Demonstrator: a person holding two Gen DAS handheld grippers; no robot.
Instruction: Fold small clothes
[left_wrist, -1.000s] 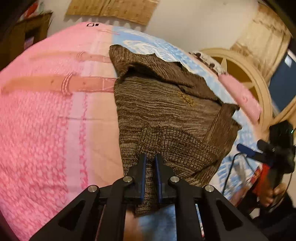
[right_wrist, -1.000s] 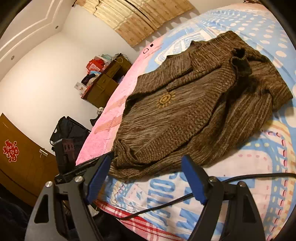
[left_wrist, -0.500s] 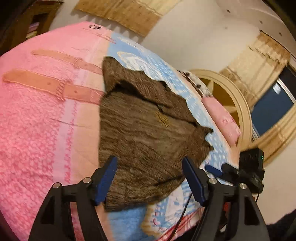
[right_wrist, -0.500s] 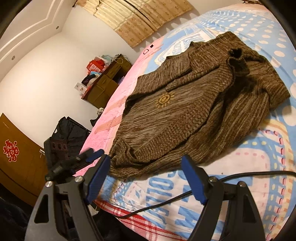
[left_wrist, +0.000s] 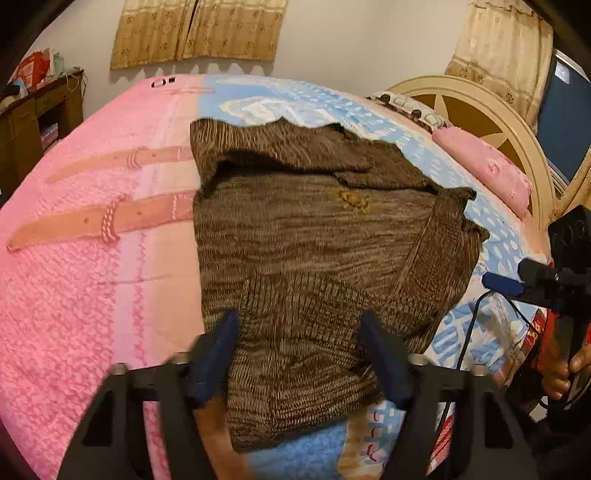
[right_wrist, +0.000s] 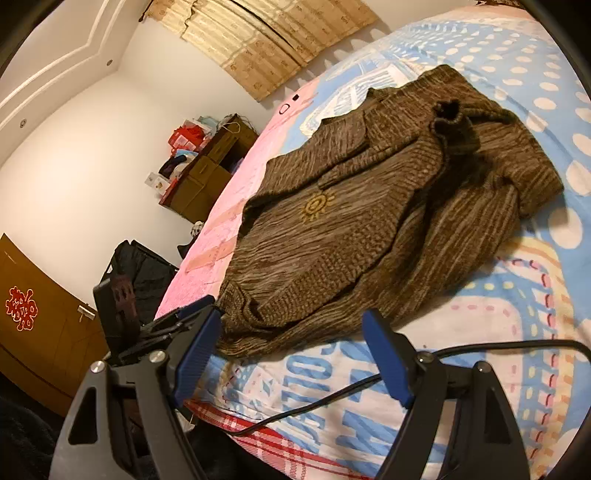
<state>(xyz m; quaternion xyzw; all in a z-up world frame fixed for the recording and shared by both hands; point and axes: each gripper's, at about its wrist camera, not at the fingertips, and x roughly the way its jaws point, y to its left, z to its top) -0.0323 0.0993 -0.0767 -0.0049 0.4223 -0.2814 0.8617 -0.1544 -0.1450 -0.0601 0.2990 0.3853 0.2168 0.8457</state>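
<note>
A small brown knit sweater (left_wrist: 314, 251) with a yellow sun emblem lies on the bed, its sleeves folded in over the body. It also shows in the right wrist view (right_wrist: 376, 218). My left gripper (left_wrist: 299, 347) is open and empty, just above the sweater's near hem. My right gripper (right_wrist: 291, 347) is open and empty, off the bed's near edge, short of the sweater. The right gripper also shows at the right edge of the left wrist view (left_wrist: 506, 284). The left gripper shows at the left in the right wrist view (right_wrist: 181, 314).
The bed cover (left_wrist: 74, 280) is pink on the left and blue patterned on the right. A pink pillow (left_wrist: 487, 170) lies by the cream headboard (left_wrist: 480, 110). A black cable (right_wrist: 332, 395) runs over the bed's near edge. A wooden cabinet (right_wrist: 207, 173) stands by the wall.
My left gripper let go of the sweater's hem and opened, drew back, then came close over the hem again. The right gripper stayed open and hardly moved.
</note>
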